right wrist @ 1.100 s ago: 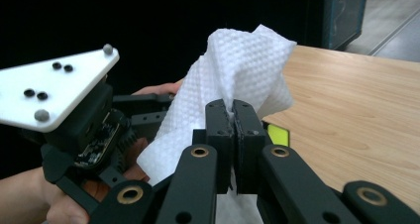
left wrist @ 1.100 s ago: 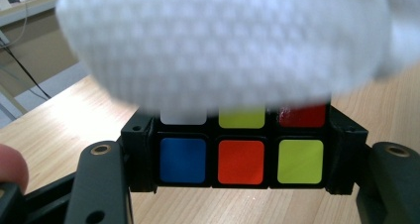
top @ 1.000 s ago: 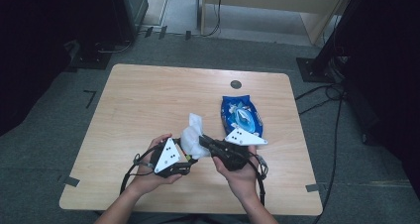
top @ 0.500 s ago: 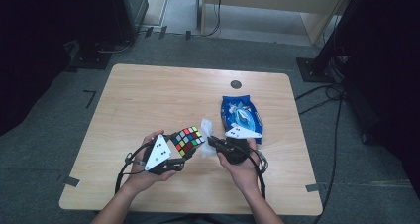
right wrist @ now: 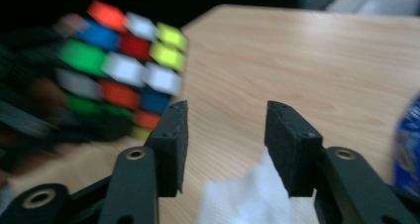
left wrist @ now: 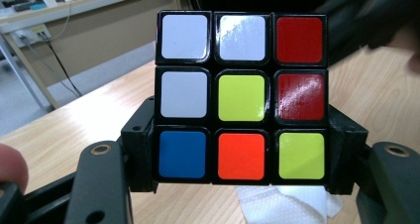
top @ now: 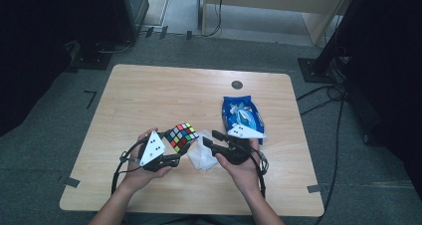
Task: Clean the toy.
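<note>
Puzzle cube [top: 181, 136] clamped between the jaws of the left gripper [top: 171, 159], held up off the desk [top: 149, 95], one scrambled face square to that gripper's own camera [left wrist: 241, 96]. Right gripper [top: 211, 138] just beside it on the right, jaws having just been opening, now apart with nothing pressed between them. White tissue [top: 201, 156] lying crumpled on the desk below and between the two grippers, its corner showing low between the right gripper's jaws [right wrist: 242, 196] without being pinched. From the right gripper, cube up and to the left [right wrist: 121, 65], close but not touching; tissue nearer to the right hand, directly beneath its jaws. No long axis to the cube; tissue a loose heap. Blue snack bag [top: 242, 114] flat on the desk beyond the right hand, lengthwise away from the person. Desk of pale wood, bare elsewhere but for a small dark round cap [top: 237, 84] near the far edge. Grey carpet around, dark equipment and cables at the sides.
</note>
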Tool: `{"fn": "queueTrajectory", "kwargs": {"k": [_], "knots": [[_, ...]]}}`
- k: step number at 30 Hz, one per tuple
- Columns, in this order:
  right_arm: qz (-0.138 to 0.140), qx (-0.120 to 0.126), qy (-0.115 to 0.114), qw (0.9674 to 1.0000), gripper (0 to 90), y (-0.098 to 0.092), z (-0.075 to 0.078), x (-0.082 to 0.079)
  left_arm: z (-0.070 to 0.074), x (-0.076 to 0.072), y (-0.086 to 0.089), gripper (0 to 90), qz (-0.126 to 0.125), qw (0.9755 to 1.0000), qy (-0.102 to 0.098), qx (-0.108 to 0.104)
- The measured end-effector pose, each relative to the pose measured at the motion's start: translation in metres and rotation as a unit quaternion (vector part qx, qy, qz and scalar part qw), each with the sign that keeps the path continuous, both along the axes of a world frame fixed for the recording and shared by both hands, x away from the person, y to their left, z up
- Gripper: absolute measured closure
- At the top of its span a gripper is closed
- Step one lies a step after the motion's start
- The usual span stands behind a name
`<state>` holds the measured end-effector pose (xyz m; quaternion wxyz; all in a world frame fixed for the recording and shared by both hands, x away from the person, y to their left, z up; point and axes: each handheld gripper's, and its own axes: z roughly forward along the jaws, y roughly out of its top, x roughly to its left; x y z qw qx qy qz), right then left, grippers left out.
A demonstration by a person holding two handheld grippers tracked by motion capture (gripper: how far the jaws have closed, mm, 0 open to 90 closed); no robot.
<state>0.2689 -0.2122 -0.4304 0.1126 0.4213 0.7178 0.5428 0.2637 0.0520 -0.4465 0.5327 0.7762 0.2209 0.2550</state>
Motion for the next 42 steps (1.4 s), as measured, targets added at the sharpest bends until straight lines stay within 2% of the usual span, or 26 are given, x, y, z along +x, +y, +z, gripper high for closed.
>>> {"fn": "queueTrajectory", "kwargs": {"k": [3, 4, 7, 9, 10, 11, 12, 14, 17, 18, 22, 23, 24, 25, 32, 34, 37, 39, 42], "knots": [[0.015, 0.055, -0.002, 0.9984, 41.8, 0.002, 0.013, -0.007, -0.003, 0.0, -0.003, 34.1, 0.0, 1.0, 0.0, 0.005], [0.015, 0.055, -0.002, 0.9984, 41.8, 0.002, 0.013, -0.007, -0.003, 0.0, -0.003, 34.2, 0.0, 1.0, 0.0, 0.005], [0.044, 0.104, 0.03, 0.9932, 32.8, 0.009, 0.02, -0.01, -0.005, -0.003, -0.009, 34.1, -0.004, 1.0, -0.003, 0.008], [0.042, 0.107, 0.043, 0.9924, 30.4, 0.01, 0.02, -0.01, -0.007, -0.005, -0.013, 34.1, -0.008, 0.9999, -0.005, 0.011], [0.042, 0.107, 0.043, 0.9924, 30.4, 0.01, 0.02, -0.01, -0.007, -0.005, -0.013, 34.1, -0.008, 0.9999, -0.005, 0.011], [0.035, 0.099, 0.058, 0.9928, 29.2, 0.013, 0.017, -0.008, -0.008, -0.007, -0.016, 34.2, -0.012, 0.9998, -0.007, 0.016], [0.035, 0.099, 0.058, 0.9928, 29.2, 0.013, 0.017, -0.008, -0.008, -0.007, -0.016, 34.2, -0.012, 0.9998, -0.007, 0.016], [0.034, 0.094, 0.082, 0.9916, 28.8, 0.017, 0.009, -0.006, -0.008, -0.011, -0.022, 34.1, -0.017, 0.9996, -0.011, 0.018], [0.033, 0.087, 0.092, 0.9914, 29.3, 0.021, 0.005, -0.005, -0.009, -0.013, -0.025, 34.2, -0.021, 0.9995, -0.016, 0.02], [0.033, 0.082, 0.096, 0.9914, 32.2, 0.024, 0.002, -0.005, -0.008, -0.015, -0.027, 34.1, -0.022, 0.9994, -0.018, 0.022], [0.034, 0.091, 0.107, 0.9895, 33.6, 0.023, 0.001, -0.004, -0.009, -0.015, -0.026, 34.1, -0.022, 0.9994, -0.016, 0.021], [0.03, 0.102, 0.114, 0.9878, 34.6, 0.022, 0.001, -0.003, -0.01, -0.015, -0.027, 34.1, -0.021, 0.9993, -0.016, 0.026], [0.03, 0.102, 0.114, 0.9878, 34.6, 0.022, 0.001, -0.003, -0.01, -0.015, -0.027, 34.1, -0.021, 0.9993, -0.016, 0.026], [0.019, 0.091, 0.107, 0.9899, 34.9, 0.023, 0.002, -0.006, -0.01, -0.014, -0.028, 34.0, -0.021, 0.9994, -0.012, 0.025], [0.008, 0.059, 0.096, 0.9936, 34.9, 0.028, 0.005, -0.01, -0.01, -0.015, -0.032, 33.3, -0.016, 0.9992, -0.01, 0.035], [0.005, 0.037, 0.088, 0.9955, 34.9, 0.033, 0.006, -0.013, -0.01, -0.016, -0.035, 32.6, -0.011, 0.9989, -0.014, 0.043], [0.004, 0.026, 0.081, 0.9964, 34.9, 0.037, 0.007, -0.015, -0.009, -0.016, -0.034, 32.7, -0.011, 0.9988, -0.012, 0.046], [0.004, 0.026, 0.081, 0.9963, 34.9, 0.037, 0.007, -0.015, -0.008, -0.015, -0.033, 33.2, -0.012, 0.9989, -0.006, 0.045], [0.014, 0.026, 0.087, 0.9958, 34.8, 0.037, 0.007, -0.012, -0.007, -0.015, -0.032, 33.8, -0.013, 0.9985, -0.01, 0.051]]}}
